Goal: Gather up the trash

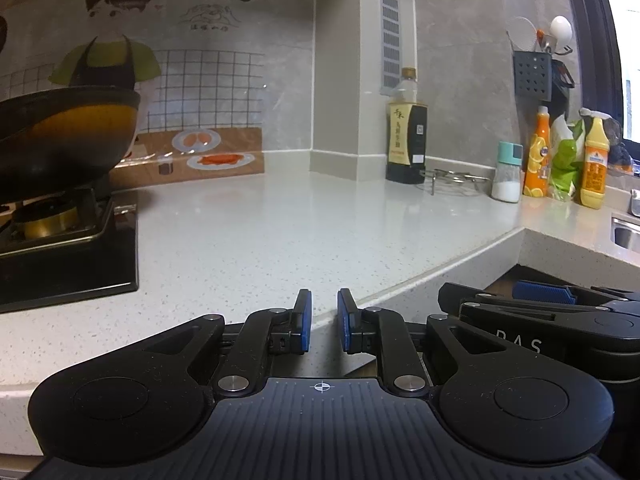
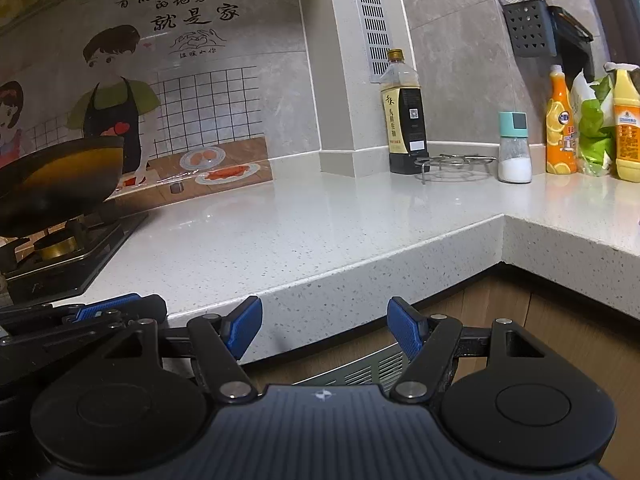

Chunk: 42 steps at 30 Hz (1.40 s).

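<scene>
The jaws of the left gripper (image 1: 324,322) stand with only a narrow gap between the blue pads, and nothing is between them; the jaws of the right gripper (image 2: 324,330) are released, wide apart, and also hold nothing. Both grippers hover side by side at the front edge of the white speckled countertop (image 2: 280,236), the left one a little over it and the right one just in front of its edge, above the wooden cabinet front. No trash can be made out on the countertop in either view, so I cannot tell where the task's thing is or how it looks. On the left part of the countertop is a black gas stove (image 2: 60,268) with a dark wok (image 2: 56,184) on the burner. Further back on the countertop, near the wall corner, stands a dark soy sauce bottle (image 2: 404,120), with a small wire rack (image 2: 452,164) just beside it. To the right of the rack, along the back of the countertop, are a salt shaker with a teal cap (image 2: 515,148), an orange bottle (image 2: 560,124), a green and white plastic bag (image 2: 596,132) and a yellow bottle (image 2: 627,124). Above them a grey utensil holder (image 2: 528,28) hangs on the wall.
</scene>
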Each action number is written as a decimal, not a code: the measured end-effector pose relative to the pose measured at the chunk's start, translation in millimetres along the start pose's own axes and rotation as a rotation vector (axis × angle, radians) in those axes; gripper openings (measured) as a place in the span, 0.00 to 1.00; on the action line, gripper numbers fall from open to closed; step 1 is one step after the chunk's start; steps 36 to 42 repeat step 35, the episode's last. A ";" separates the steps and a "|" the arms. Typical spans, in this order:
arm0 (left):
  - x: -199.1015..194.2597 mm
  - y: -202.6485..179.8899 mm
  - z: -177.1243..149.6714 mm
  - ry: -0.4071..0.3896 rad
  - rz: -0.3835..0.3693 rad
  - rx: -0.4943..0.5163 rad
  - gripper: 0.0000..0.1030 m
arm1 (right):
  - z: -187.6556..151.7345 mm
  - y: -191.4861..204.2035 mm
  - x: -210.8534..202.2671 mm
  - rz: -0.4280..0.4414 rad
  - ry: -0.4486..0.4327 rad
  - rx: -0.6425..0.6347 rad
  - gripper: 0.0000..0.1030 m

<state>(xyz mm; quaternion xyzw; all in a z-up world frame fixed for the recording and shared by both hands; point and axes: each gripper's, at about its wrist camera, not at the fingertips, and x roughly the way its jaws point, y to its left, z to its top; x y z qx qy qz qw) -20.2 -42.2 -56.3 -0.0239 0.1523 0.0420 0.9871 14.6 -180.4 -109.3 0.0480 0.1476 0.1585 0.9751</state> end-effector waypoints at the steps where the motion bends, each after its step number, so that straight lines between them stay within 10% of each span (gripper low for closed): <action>1: -0.3 -0.3 -0.2 0.000 0.000 0.000 0.18 | 0.0 0.4 -0.1 -0.001 0.000 0.001 0.68; 42: -4.9 12.7 12.0 -0.033 0.011 -0.060 0.18 | 15.9 10.5 -6.8 0.044 -0.068 -0.046 0.68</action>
